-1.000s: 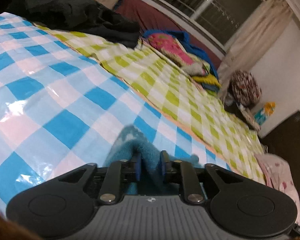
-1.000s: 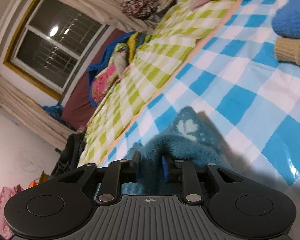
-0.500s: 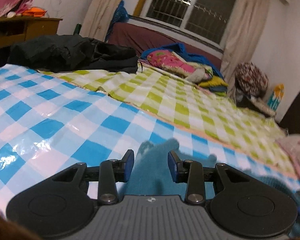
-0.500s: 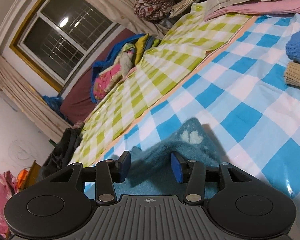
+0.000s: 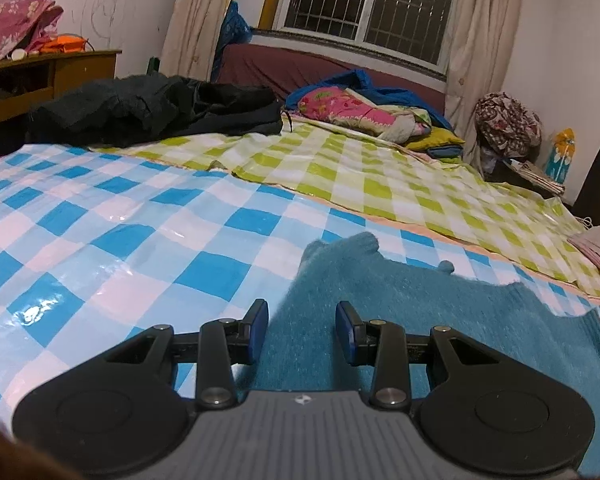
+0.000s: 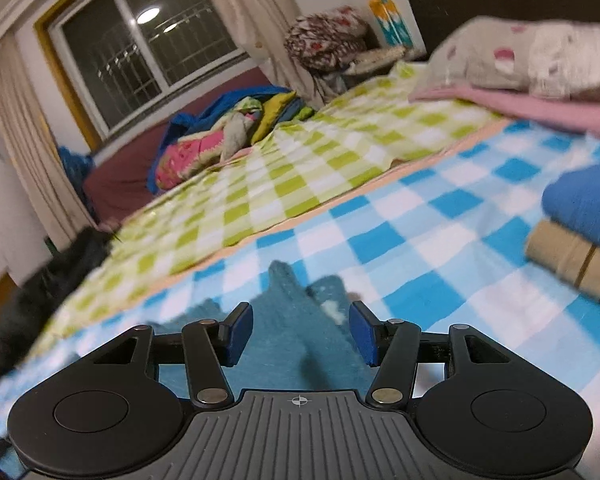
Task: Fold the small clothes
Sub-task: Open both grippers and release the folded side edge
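A small fuzzy teal garment point(image 5: 412, 312) lies flat on the blue-and-white checked sheet point(image 5: 100, 232). It also shows in the right wrist view point(image 6: 296, 320) with a white patch near its edge. My left gripper point(image 5: 302, 330) is open and empty, its jaws above the garment's left part. My right gripper point(image 6: 300, 332) is open and empty above the garment's other end, jaws apart and holding nothing.
Folded blue and tan clothes point(image 6: 580, 224) are stacked at the right. A green checked sheet point(image 5: 360, 168) lies behind. A black garment heap point(image 5: 152, 108), bright bedding point(image 5: 352, 108), a pink pillow stack point(image 6: 520, 76) and a wooden desk point(image 5: 40, 76) surround the bed.
Both grippers, shut on the teal garment a second ago, have opened and let it go. Both have levelled out and drawn back, and the garment now lies flat.
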The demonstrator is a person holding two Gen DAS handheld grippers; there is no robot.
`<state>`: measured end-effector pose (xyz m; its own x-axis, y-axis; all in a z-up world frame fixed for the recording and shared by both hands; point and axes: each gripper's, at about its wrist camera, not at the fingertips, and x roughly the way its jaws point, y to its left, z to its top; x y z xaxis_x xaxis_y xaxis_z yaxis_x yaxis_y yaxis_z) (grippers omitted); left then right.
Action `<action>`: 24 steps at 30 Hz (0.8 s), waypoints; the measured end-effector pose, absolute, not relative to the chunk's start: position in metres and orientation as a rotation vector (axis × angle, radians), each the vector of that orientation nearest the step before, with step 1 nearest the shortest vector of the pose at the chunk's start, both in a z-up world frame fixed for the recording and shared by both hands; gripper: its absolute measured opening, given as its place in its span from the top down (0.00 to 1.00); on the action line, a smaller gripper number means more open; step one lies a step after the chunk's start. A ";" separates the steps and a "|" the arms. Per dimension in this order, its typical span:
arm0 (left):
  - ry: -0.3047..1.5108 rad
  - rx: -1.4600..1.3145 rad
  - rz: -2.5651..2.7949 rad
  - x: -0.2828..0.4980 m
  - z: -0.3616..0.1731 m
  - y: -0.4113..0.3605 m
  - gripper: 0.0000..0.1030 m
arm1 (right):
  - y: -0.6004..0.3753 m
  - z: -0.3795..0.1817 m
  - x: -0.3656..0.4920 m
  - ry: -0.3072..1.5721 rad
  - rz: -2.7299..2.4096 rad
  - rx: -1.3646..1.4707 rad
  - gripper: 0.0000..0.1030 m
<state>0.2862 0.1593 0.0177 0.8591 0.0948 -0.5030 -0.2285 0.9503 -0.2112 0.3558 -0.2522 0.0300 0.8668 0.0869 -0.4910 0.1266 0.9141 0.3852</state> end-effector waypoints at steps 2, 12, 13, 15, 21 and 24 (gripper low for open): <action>0.502 -0.255 0.177 0.283 0.017 0.157 0.58 | -0.251 0.026 0.356 0.547 -0.012 0.407 0.48; 0.509 -0.204 0.187 0.282 0.012 0.152 0.51 | -0.233 0.008 0.384 0.654 -0.025 0.214 0.74; 0.506 -0.203 0.186 0.282 0.012 0.151 0.50 | -0.231 0.010 0.382 0.647 -0.030 0.191 0.82; 0.494 -0.205 0.187 0.280 0.014 0.150 0.50 | -0.232 0.014 0.376 0.627 -0.013 0.182 0.90; 0.471 -0.203 0.221 0.273 0.011 0.148 0.47 | -0.254 0.012 0.377 0.628 -0.065 0.305 0.91; 0.486 -0.204 0.235 0.270 0.002 0.150 0.41 | -0.251 0.001 0.382 0.661 -0.085 0.292 0.88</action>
<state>0.2697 0.1503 0.0025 0.8581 0.1742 -0.4831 -0.2704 0.9530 -0.1368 0.3824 -0.2509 0.0014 0.7878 0.0142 -0.6158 0.1705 0.9556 0.2402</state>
